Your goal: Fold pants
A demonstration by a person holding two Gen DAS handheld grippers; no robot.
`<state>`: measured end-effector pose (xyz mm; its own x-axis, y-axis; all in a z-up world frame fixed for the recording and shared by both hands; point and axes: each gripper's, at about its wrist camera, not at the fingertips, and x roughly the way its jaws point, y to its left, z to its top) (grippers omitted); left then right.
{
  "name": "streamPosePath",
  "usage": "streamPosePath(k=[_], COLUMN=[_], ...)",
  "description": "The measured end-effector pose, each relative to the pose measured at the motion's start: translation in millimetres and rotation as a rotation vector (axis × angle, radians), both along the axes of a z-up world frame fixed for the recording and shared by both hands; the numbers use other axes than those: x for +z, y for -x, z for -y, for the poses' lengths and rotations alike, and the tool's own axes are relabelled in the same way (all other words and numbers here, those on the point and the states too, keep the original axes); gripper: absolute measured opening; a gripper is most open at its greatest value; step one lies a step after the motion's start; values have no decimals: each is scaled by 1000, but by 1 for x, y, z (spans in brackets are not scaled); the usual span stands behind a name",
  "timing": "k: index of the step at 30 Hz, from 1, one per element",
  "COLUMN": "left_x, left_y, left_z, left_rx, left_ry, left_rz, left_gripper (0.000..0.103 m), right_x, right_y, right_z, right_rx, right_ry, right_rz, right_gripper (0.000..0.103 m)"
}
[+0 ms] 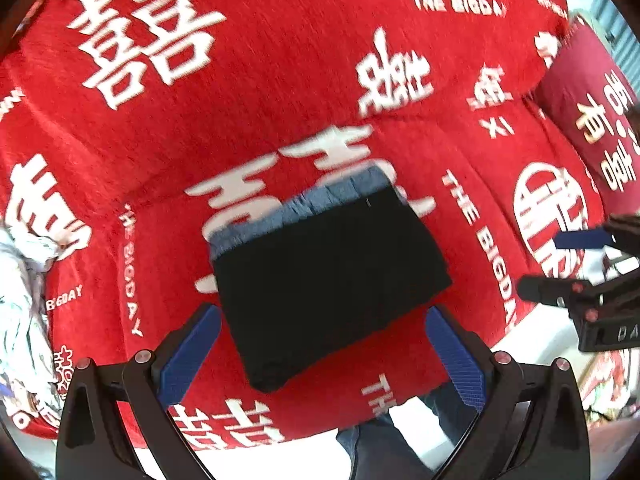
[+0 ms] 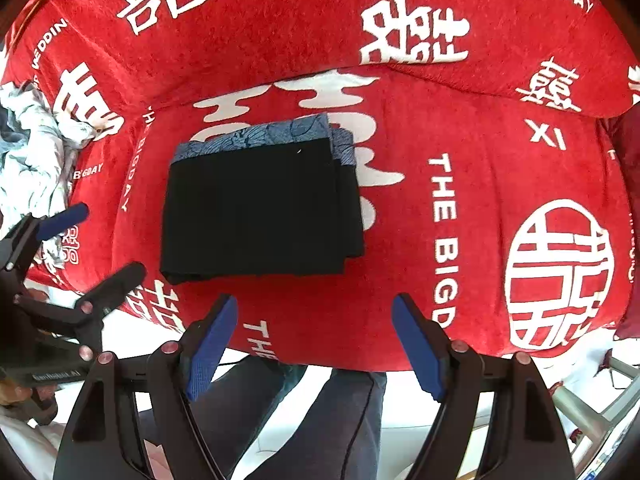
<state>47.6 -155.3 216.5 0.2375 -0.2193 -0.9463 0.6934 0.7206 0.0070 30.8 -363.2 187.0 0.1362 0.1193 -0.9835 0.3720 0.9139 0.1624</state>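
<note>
Since the pants [image 2: 260, 208] already lie as a compact black rectangle on the seat of the red sofa [image 2: 460, 92], with a patterned blue band showing along their far edge, the folding looks essentially done. Both tools hang above the bundle with nothing between their pads: the left tool [image 1: 324, 354] stands wide, and the right tool [image 2: 314, 346] stands wide as well, neither touching cloth. What may be left is only a tidy of the stepped layers at the right edge, or setting the bundle aside.

From the right wrist, that stepped right edge and the band's leaf-like print read clearly, and a crumpled pale cloth [image 2: 28, 152] sits at the far left. From the left wrist, the picture is blurrier, but it alone shows a dark red cushion [image 1: 588, 112] at the far right.
</note>
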Motion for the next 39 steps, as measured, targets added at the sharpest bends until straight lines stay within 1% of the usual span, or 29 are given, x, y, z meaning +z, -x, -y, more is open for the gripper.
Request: streamPosePath(k=[2,5,9,12,16,18,21,24,26,28,31,35,37,39], left_x=[5,6,6,5,3,1,-7,-14,-21,-27,-35,-47,-51,-51], left_y=[-3,-12,-15,-18,-21,-23,-30,-33,-35,-34,-32,-30,-29,-28], left_z=[-1,-3,-5,-10,-15,-17,-21,-27,-32,-38,-44,-51,-53,-53], left_rx=[27,52,73,88,95,101,124,153,179,194,210,233,237,238], left_ry=[26,61,52,60,56,39,13,-9,-46,-68,-104,-137,-156,-155], left_rz=[20,-6,11,-2,8,5,-44,-70,-82,-94,-110,-142,-143,-144], left_gripper=[103,103,103,103,103,103,103,103,103,103,103,103,103,103], right_x=[4,7,11,13,15,14,11,6,1,-3,-6,-11,-14,-16], right_y=[1,2,0,-2,-4,-5,-7,-10,-12,-15,-19,-27,-31,-33], right_z=[2,3,-1,-5,-11,-13,-14,-15,-18,-21,-25,-23,-22,-22], right_rx=[2,4,28,43,66,72,61,42,33,31,30,19,13,12], right_ry=[16,33,65,79,102,108,95,73,62,68,123,109,97,94], right_rz=[0,-8,-15,-18,-27,-30,-36,-34,-37,-36,-34,-33,-42,-45], right_gripper=[82,82,82,82,82,82,82,82,82,82,82,82,82,82])
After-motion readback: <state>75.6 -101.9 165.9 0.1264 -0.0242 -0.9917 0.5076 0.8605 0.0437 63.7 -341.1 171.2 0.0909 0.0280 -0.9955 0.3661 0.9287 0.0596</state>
